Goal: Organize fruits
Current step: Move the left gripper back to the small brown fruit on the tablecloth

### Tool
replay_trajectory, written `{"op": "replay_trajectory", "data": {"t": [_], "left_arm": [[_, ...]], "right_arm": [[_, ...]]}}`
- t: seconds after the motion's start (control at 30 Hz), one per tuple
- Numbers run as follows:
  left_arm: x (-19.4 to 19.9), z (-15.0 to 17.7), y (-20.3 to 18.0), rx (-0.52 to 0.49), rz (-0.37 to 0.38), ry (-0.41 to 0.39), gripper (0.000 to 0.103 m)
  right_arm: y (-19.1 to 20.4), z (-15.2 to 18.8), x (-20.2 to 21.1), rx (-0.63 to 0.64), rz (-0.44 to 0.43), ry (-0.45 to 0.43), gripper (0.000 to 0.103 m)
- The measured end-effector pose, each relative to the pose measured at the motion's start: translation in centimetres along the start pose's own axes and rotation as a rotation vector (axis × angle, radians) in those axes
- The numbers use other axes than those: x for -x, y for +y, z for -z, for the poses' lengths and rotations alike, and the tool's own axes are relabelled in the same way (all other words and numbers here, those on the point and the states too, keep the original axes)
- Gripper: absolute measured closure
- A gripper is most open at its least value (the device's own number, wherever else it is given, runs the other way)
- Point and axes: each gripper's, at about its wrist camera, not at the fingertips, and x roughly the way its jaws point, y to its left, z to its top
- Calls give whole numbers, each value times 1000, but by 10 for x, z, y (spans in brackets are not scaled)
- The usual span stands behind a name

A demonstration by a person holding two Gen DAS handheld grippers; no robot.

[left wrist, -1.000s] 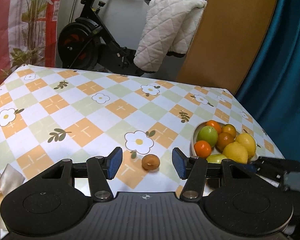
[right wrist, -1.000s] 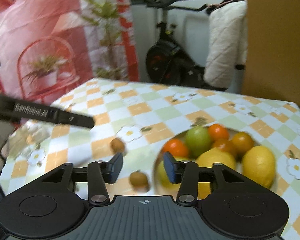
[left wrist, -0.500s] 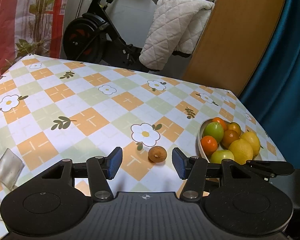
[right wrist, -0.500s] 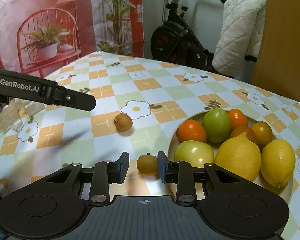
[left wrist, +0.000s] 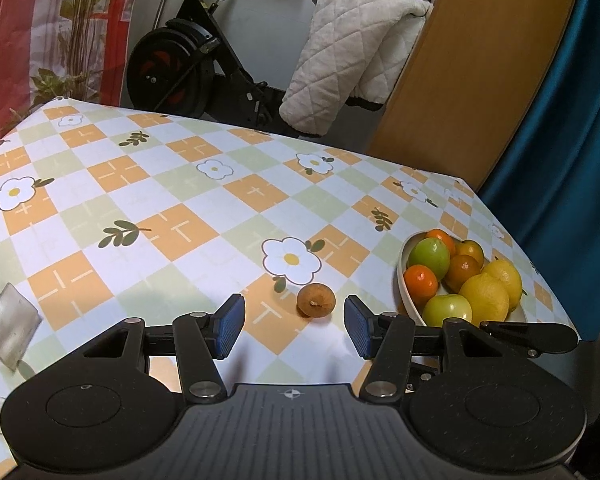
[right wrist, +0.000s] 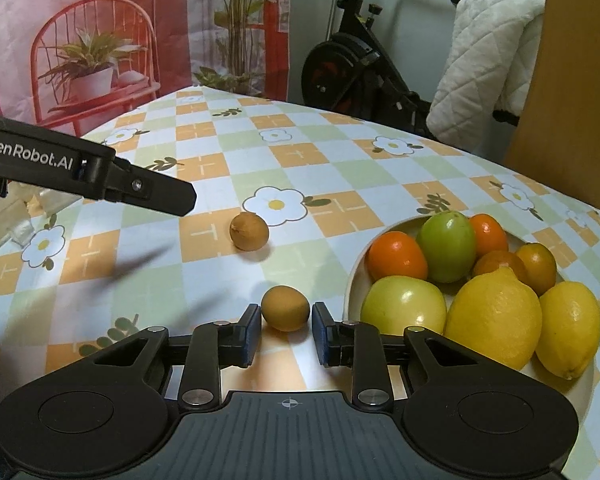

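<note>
Two small brown fruits out on the table (left wrist: 172,184), both outside the white plate (right wrist: 351,284).

Nearer brown fruit (right wrist: 285,308): down on the flowered check cloth, just left of the plate's rim, and caught between the jaws of the right gripper (right wrist: 286,320). Jaws drawn in about as tight as they go, one blue pad against each side of the fruit. Gripper pitched downward toward the cloth.

Farther brown fruit (left wrist: 315,300): alone on an orange square beside a printed white flower, a little apart from the plate and from the nearer fruit. Lies just ahead of the left gripper (left wrist: 294,326), in line with the gap but beyond the pad tips. Jaws there partly open, gap much wider than the fruit, nothing held, neither pad touching it.

Plate near the right-hand edge of the table, piled full: two lemons (right wrist: 496,314) at the near side, two green fruits (right wrist: 446,246), several oranges (right wrist: 398,260) packed between and behind them.

Crumpled clear plastic (left wrist: 6,326) at the left edge of the table. Behind the table, an exercise bike (left wrist: 180,64) with a white quilted cover (left wrist: 340,52) draped over its handlebars.
</note>
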Motion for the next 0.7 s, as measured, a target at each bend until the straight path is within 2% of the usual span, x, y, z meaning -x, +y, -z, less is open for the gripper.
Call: {"op": "replay_trajectory", "data": {"t": [0.7], "left_arm": [[-19,-2,-2,-5,6,34,46]], "right_arm": [[-1,1,-5,-19,-35,-18,80]]}}
